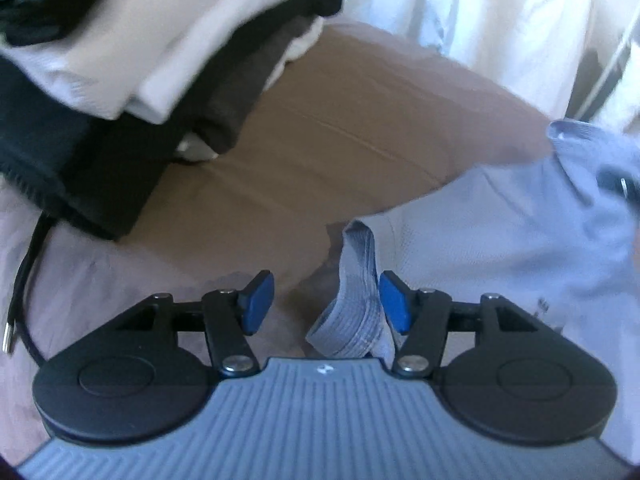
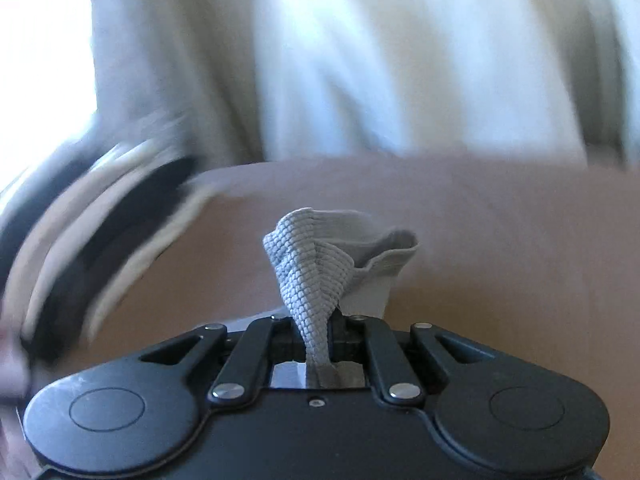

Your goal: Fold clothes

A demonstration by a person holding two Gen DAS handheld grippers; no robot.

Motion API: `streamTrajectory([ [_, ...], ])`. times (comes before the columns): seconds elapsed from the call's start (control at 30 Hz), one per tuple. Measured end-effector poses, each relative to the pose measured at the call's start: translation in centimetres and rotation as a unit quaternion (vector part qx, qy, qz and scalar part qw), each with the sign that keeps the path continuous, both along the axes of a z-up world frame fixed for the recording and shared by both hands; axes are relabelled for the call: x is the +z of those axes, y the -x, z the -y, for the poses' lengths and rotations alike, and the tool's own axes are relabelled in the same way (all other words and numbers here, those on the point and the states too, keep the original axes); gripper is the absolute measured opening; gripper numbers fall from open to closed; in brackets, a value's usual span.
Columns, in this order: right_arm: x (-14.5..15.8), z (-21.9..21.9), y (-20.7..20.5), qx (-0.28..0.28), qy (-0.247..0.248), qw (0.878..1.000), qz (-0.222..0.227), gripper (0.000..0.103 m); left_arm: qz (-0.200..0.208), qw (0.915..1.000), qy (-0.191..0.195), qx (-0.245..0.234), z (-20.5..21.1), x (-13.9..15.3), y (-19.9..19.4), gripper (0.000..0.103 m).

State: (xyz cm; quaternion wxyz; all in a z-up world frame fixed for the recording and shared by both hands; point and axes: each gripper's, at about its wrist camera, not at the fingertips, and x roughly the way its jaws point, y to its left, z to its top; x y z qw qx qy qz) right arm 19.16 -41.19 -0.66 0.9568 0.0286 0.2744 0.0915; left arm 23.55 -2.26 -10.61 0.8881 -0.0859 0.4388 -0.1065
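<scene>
The light grey-blue garment (image 1: 500, 232) spreads over the right of the left wrist view on a tan bedsheet (image 1: 320, 140). Its ribbed hem runs up the frame between the wide-open pads of the left gripper (image 1: 326, 306), brushing the right pad. The right gripper (image 2: 318, 336) is clamped on a bunched knit edge sticking upward. Small print near the hem is unreadable. Folded stack (image 1: 120, 60) sits upper left.
</scene>
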Motion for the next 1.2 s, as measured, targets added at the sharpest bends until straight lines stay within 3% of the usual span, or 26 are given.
streamTrajectory([
  [0.07,-0.9,-3.9,3.4,0.081,0.088,0.993,-0.002,0.009,0.004,0.9999,0.013,-0.004,0.2,0.2,0.2,0.058],
  [0.17,-3.5,-9.0,8.5,0.190,0.208,0.959,-0.028,0.010,0.009,0.9994,0.033,-0.011,0.5,0.4,0.5,0.058],
  [0.23,-5.6,-9.9,10.4,0.198,0.252,0.946,-0.049,0.013,0.013,0.9987,0.046,-0.016,0.7,0.5,0.7,0.058],
  [0.3,-6.1,-9.7,11.9,0.181,0.246,0.951,-0.053,0.021,0.017,0.9979,0.059,-0.020,0.9,0.7,0.8,0.058],
  [0.33,-5.9,-9.3,12.4,0.168,0.225,0.958,-0.059,0.027,0.018,0.9974,0.065,-0.022,1.0,0.8,0.9,0.058],
  [0.4,-4.5,-7.9,12.7,0.146,0.147,0.975,-0.078,0.055,0.022,0.9963,0.078,-0.027,1.2,0.9,1.1,0.058],
  [0.5,-2.6,-5.1,13.3,0.126,0.023,0.986,-0.108,0.064,0.014,0.9945,0.092,-0.049,2.6,0.9,0.2,0.062],
  [0.6,-1.8,-2.3,13.7,0.104,-0.095,0.980,-0.141,0.081,-0.013,0.9911,0.096,-0.092,5.4,0.5,-2.5,0.064],
  [0.7,-2.9,1.2,13.3,0.042,-0.226,0.959,-0.167,0.084,-0.039,0.9850,0.100,-0.135,8.2,0.1,-5.2,0.065],
  [0.83,-5.8,3.8,11.0,-0.022,-0.317,0.926,-0.204,0.084,-0.070,0.9734,0.102,-0.193,12.1,-0.4,-8.6,0.066],
  [0.87,-6.4,4.1,10.3,-0.036,-0.328,0.921,-0.209,0.084,-0.060,0.9718,0.092,-0.209,13.2,-0.3,-8.7,0.062],
  [0.9,-7.1,4.1,9.6,-0.049,-0.330,0.919,-0.210,0.084,-0.049,0.9701,0.080,-0.224,14.2,-0.3,-8.8,0.052],
  [0.93,-7.6,4.1,8.8,-0.062,-0.333,0.918,-0.207,0.084,-0.037,0.9698,0.059,-0.234,15.1,-0.3,-8.7,0.002],
  [0.97,-7.9,4.1,8.3,-0.075,-0.334,0.919,-0.197,0.083,-0.021,0.9719,0.032,-0.232,16.0,-0.2,-8.3,0.005],
  [1.0,-7.8,4.0,7.9,-0.088,-0.324,0.924,-0.179,0.070,0.006,0.9756,0.009,-0.219,16.7,0.2,-7.9,0.004],
  [1.03,-7.5,3.7,7.5,-0.104,-0.307,0.933,-0.159,0.056,0.041,0.9757,-0.004,-0.215,17.4,0.7,-7.6,0.004],
  [1.07,-7.2,3.6,7.4,-0.113,-0.289,0.941,-0.137,0.029,0.073,0.9741,-0.019,-0.213,18.1,1.2,-7.3,0.004],
  [1.1,-6.8,3.6,7.3,-0.115,-0.269,0.949,-0.116,0.021,0.093,0.9705,-0.039,-0.219,19.1,1.4,-7.1,0.004],
  [1.17,-6.8,3.5,7.2,-0.116,-0.238,0.958,-0.108,0.018,0.130,0.9615,-0.078,-0.229,21.2,1.8,-7.0,0.004],
  [1.2,-6.8,3.4,7.2,-0.115,-0.224,0.962,-0.109,0.018,0.128,0.9599,-0.088,-0.234,22.1,1.3,-7.4,0.004],
])
